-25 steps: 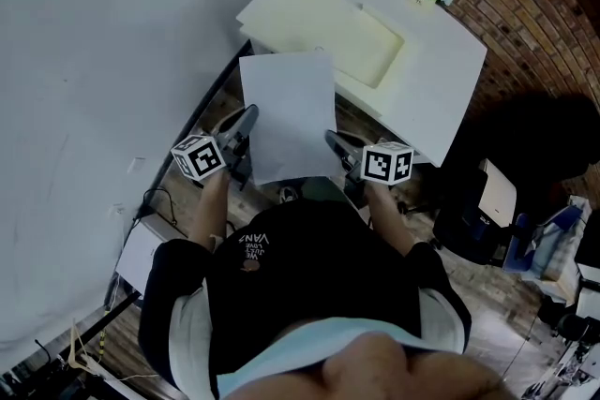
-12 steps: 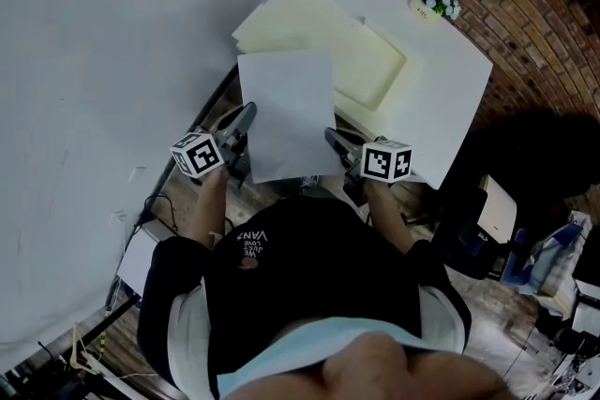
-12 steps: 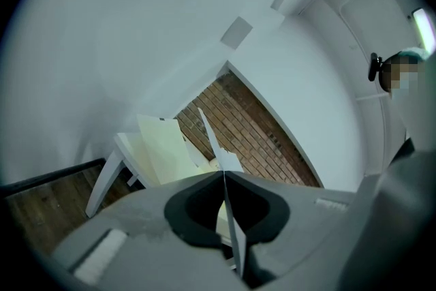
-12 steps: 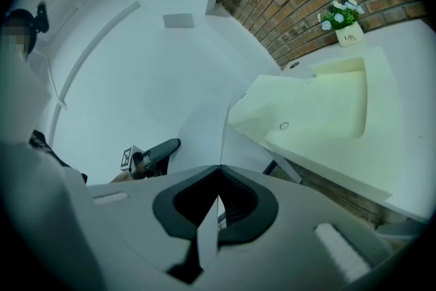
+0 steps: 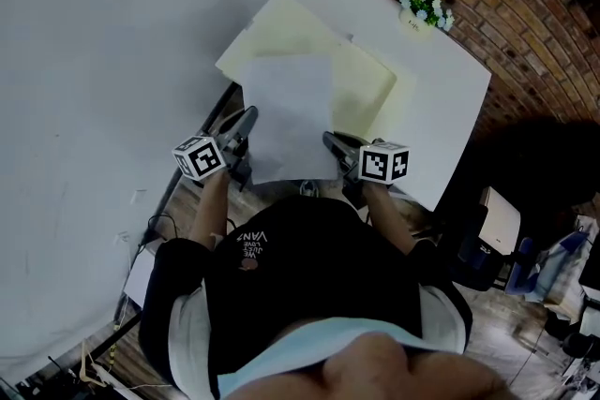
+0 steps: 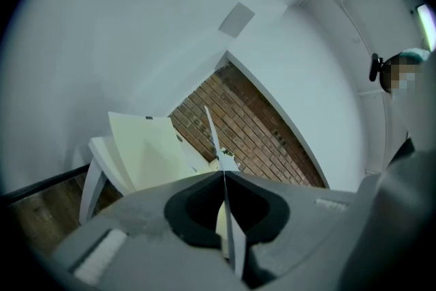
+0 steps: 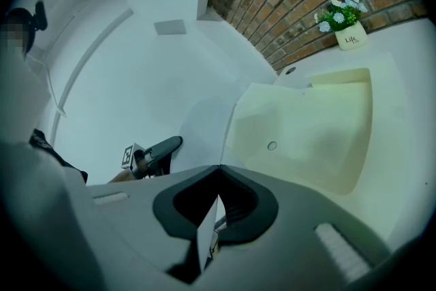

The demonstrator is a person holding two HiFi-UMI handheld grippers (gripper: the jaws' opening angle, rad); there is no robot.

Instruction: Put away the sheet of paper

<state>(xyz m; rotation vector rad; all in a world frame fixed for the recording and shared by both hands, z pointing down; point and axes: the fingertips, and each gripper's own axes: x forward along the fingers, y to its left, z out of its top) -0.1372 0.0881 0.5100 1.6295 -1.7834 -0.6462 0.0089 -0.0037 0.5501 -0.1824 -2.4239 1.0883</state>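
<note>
My left gripper point(image 5: 249, 114) and right gripper point(image 5: 329, 140) are both clamped on the paper point(image 5: 289, 108), one pinching each side edge near its lower corners. The sheet is spread flat between them, and from above it overlaps the open cream folder point(image 5: 367, 81) on the white counter point(image 5: 441, 98).

the sheet of paper point(image 5: 289, 117) hides part of the cream folder point(image 5: 361, 84).
</note>
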